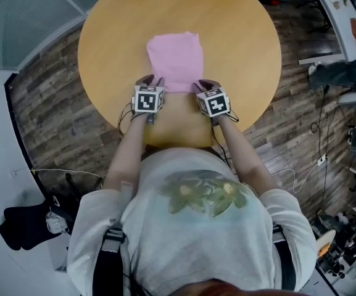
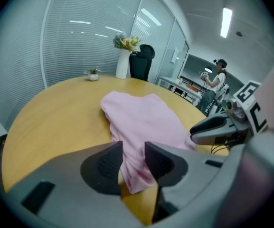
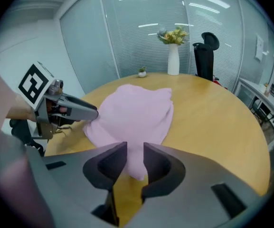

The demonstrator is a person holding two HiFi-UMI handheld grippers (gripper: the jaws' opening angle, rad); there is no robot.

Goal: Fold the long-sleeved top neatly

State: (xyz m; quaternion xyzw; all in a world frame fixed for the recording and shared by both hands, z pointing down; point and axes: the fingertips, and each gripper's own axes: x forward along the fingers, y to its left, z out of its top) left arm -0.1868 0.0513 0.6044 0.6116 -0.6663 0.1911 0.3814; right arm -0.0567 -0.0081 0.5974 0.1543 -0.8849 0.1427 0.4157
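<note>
A: Left gripper: its jaws stand apart, and the near left corner of the top lies between them. We see no pinch on the cloth. Right gripper: the same with a narrower gap. The near right corner lies loose between its jaws.

B: And where does the top lie?

A: On the table, a round wooden one, toward the edge nearest us. The top is pink and already a compact, roughly rectangular bundle, with no sleeves showing. Both grippers point down at its near edge, side by side, one at each corner.

B: Which step do we take this for?

A: We judge it a late fold. The corners rest on the wood, so we are either letting go or about to take hold. We cannot tell which.

B: What does the next move call for?

A: If one more fold is wanted, we think both grippers must close on their corners together. They would then lift evenly and carry the near edge over to the far edge, so the sides line up. If the top is done, we should draw both grippers straight back, with the jaws wide enough not to drag the cloth. The near left corner looks a little bunched, so we would smooth it either way.
</note>
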